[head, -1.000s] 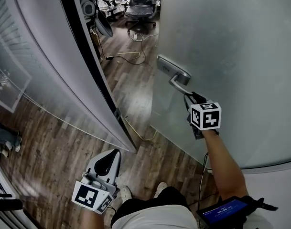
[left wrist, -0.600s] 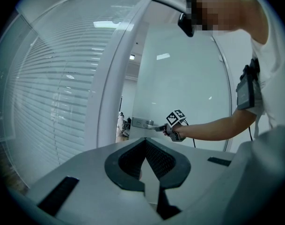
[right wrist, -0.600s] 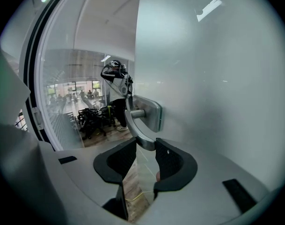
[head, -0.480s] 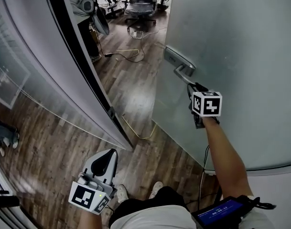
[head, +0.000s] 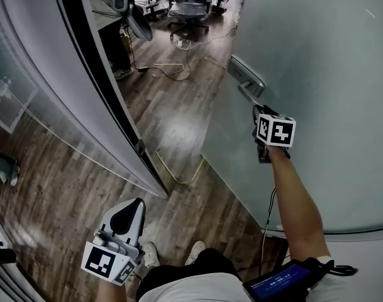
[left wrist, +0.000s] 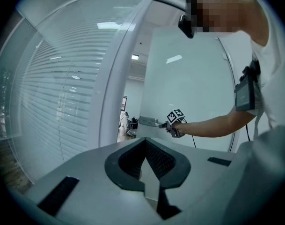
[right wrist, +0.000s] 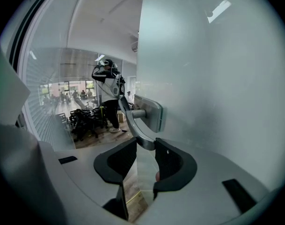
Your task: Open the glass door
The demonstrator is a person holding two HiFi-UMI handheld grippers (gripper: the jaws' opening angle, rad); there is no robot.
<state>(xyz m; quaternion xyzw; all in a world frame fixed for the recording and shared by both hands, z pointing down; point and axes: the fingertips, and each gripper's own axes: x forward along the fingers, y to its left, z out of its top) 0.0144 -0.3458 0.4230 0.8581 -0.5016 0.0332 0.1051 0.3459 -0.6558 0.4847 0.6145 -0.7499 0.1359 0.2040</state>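
Note:
The frosted glass door (head: 317,74) stands ajar at the right, with a metal lock plate (head: 246,74) and a lever handle (head: 251,93) on its edge. My right gripper (head: 259,113) is shut on the free end of the handle (right wrist: 133,125), with the pads on either side of the lever's tip in the right gripper view. The plate (right wrist: 151,112) sits just beyond the jaws. My left gripper (head: 129,216) hangs low at the left over the wood floor, shut and holding nothing. The left gripper (left wrist: 145,146) looks toward the door (left wrist: 193,88).
A fixed glass wall with blinds (head: 27,74) and a dark door frame (head: 97,74) bound the opening on the left. Beyond it, a cable (head: 178,74) lies on the wood floor near office chairs (head: 191,5). A person (right wrist: 109,93) stands inside the room.
The door has swung farther open, widening the gap. The handle and my right gripper moved up and to the right in the head view. The left gripper sank slightly lower left.

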